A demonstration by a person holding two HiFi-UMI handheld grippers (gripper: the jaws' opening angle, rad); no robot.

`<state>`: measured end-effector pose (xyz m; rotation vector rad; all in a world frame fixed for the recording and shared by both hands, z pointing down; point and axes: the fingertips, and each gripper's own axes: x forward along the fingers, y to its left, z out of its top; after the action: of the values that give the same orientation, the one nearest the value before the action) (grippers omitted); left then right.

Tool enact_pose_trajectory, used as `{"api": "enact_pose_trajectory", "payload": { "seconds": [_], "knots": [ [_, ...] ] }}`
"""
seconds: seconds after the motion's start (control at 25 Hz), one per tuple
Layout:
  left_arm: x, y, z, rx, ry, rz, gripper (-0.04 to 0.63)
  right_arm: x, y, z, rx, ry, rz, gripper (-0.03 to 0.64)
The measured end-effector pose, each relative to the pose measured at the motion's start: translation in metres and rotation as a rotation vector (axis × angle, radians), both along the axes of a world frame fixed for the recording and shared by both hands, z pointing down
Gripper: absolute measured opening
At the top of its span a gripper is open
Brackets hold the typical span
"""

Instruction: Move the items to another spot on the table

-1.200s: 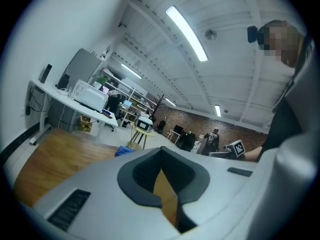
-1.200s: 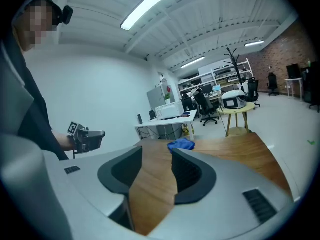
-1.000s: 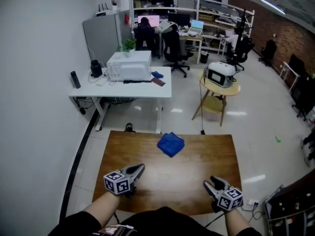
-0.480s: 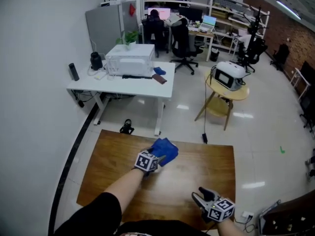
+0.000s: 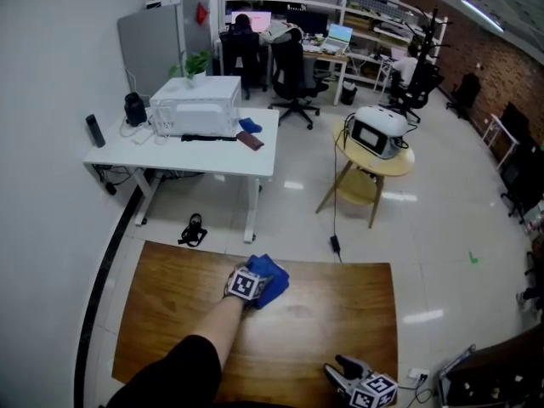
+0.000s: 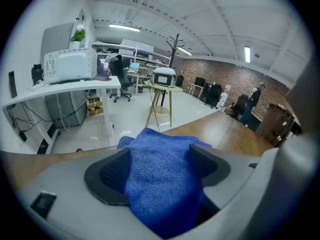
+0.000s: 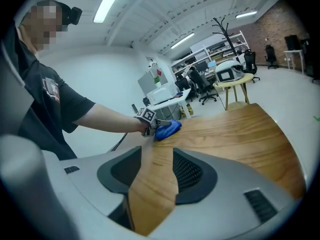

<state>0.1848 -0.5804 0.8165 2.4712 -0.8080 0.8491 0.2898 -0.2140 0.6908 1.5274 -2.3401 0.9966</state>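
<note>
A crumpled blue cloth (image 5: pixel 274 279) lies near the far edge of the brown wooden table (image 5: pixel 340 313). My left gripper (image 5: pixel 260 287) is stretched out to it. In the left gripper view the cloth (image 6: pixel 160 184) fills the gap between the dark pads (image 6: pixel 107 176), and the jaws are opening around it. My right gripper (image 5: pixel 340 370) rests low at the table's near right edge, open, with only bare wood between its jaws (image 7: pixel 157 171). From the right gripper view the left gripper (image 7: pixel 155 125) and cloth (image 7: pixel 168 129) show far across the table.
Beyond the table's far edge is glossy floor. A white desk (image 5: pixel 183 147) there carries a white box-shaped appliance (image 5: pixel 195 104). A round wooden side table (image 5: pixel 374 155) with a device on it stands to the right. Office chairs and desks fill the back.
My left gripper has left the table's near edge and reached forward onto the blue cloth, its jaws going from shut to wide. The right gripper has stayed near the front edge.
</note>
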Motion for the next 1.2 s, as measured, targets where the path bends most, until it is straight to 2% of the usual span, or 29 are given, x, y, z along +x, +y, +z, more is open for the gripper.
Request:
{"api": "enact_pose_trajectory", "payload": {
  "seconds": [0.12,0.24,0.36,0.44,0.6,0.76,0.92,1.08,1.2],
  "knots": [
    [0.004,0.002,0.014,0.015,-0.086,0.040,0.359,0.010,-0.001,0.007,-0.012,0.002,0.007,0.204],
    [0.008,0.007,0.021,-0.007,-0.147,0.067,0.339,0.020,-0.001,0.013,-0.030,0.014,0.012,0.204],
    [0.009,0.015,0.021,-0.025,-0.162,0.108,0.168,0.020,-0.002,0.011,-0.031,0.009,0.014,0.204],
    [0.010,0.017,0.014,-0.034,-0.136,0.102,0.135,0.014,-0.007,-0.002,-0.006,-0.018,0.013,0.204],
    [0.013,0.033,-0.014,-0.012,-0.082,0.123,0.129,0.012,-0.010,-0.023,0.031,-0.032,0.000,0.204],
    [0.009,0.068,-0.044,0.009,-0.050,0.130,0.129,0.013,-0.008,-0.036,0.074,-0.033,-0.020,0.204],
    [0.001,0.115,-0.070,-0.006,0.008,0.120,0.129,0.005,0.000,-0.049,0.104,-0.023,-0.031,0.204],
    [-0.027,0.163,-0.085,-0.021,0.036,0.152,0.129,-0.026,0.021,-0.049,0.093,0.005,-0.043,0.204],
    [-0.056,0.194,-0.087,-0.023,0.028,0.181,0.129,-0.047,0.036,-0.053,0.103,0.036,-0.011,0.204]
  ]
}}
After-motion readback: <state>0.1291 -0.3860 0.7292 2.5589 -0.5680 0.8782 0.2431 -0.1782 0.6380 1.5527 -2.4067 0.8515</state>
